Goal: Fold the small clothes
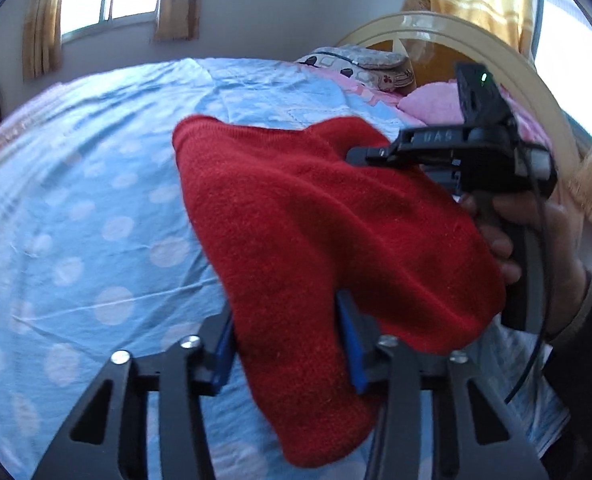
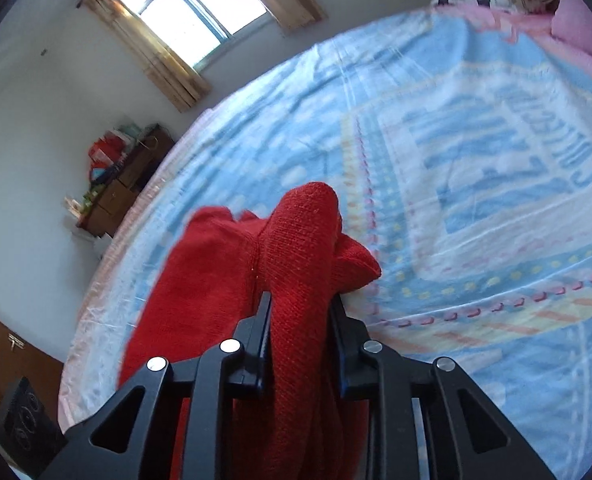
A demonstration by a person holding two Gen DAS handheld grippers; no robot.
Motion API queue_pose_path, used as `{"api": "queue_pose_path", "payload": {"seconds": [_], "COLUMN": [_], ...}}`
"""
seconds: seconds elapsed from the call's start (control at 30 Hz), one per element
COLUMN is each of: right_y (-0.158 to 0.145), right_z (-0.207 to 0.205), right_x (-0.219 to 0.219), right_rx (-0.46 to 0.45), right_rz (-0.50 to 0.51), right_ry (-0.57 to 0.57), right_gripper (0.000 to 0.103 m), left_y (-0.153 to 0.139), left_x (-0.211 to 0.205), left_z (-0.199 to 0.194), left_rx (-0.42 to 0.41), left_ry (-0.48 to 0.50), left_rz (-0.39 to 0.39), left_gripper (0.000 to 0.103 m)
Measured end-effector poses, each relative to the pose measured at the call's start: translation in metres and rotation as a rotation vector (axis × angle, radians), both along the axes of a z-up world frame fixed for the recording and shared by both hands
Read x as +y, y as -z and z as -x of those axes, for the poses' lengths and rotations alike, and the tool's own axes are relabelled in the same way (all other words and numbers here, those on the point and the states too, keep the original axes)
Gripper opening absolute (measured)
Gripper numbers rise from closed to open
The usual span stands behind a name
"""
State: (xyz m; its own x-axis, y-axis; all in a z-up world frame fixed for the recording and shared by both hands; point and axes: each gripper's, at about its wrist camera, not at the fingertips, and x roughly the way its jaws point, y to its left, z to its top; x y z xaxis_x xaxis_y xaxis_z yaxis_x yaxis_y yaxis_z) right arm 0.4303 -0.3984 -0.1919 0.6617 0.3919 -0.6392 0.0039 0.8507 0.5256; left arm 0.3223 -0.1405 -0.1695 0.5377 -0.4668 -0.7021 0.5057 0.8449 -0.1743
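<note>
Left gripper (image 1: pixel 286 344): black metal linkage arms with silver bolts, blue pads, clamped on a thick fold of the red knitted garment (image 1: pixel 328 248). Right gripper (image 2: pixel 301 332): same black build, jaws narrowed onto a bunched ridge of the same garment (image 2: pixel 296 280). In the left wrist view, right gripper (image 1: pixel 370 155) reaching in from 3 o'clock, fingertips buried in the cloth's upper edge, person's hand (image 1: pixel 536 248) wrapped round its handle.

Garment soft, fuzzy, fine-ribbed wool-like knit, saturated red, rounded at the corners. Held up off the bed between both grippers, sagging in the middle. Long axis in the left view running from about 11 o'clock down to 5 o'clock, lowest lobe drooping at 6 o'clock under the left gripper. In the right view, ridge pointing to 12 o'clock, loose folds spilling toward 9 and 3 o'clock.

Below, light-blue bedsheet (image 1: pixel 96 208) with pale dots, lightly creased, patterned with a printed panel in the right view (image 2: pixel 476 160). Broad flat spread of sheet open from 9 to 12 o'clock in the left view, from 12 to 4 o'clock in the right. Bed edge near 8 o'clock in the right view, wooden dresser (image 2: pixel 124 184) beyond. Pillows (image 1: pixel 360 66) and curved headboard (image 1: pixel 456 40) at 1 o'clock.
</note>
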Motion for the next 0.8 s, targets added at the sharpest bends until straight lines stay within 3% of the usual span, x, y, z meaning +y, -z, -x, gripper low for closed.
{"api": "queue_pose_path", "payload": {"seconds": [0.27,0.8], "right_y": [-0.029,-0.038], "right_z": [0.023,0.069], "right_x": [0.027,0.097], "right_rx": [-0.045,-0.092], "right_rz": [0.019,-0.015], "right_ry": [-0.02,-0.105], "right_gripper": [0.024,0.024], "left_y": [-0.017,-0.034], "left_x": [0.02,0.074], "left_z": [0.018,0.067], "left_rx": [0.002,-0.044], "left_ry": [-0.005,-0.083], "left_rz": [0.008,-0.009], "left_gripper": [0.039,0.039]}}
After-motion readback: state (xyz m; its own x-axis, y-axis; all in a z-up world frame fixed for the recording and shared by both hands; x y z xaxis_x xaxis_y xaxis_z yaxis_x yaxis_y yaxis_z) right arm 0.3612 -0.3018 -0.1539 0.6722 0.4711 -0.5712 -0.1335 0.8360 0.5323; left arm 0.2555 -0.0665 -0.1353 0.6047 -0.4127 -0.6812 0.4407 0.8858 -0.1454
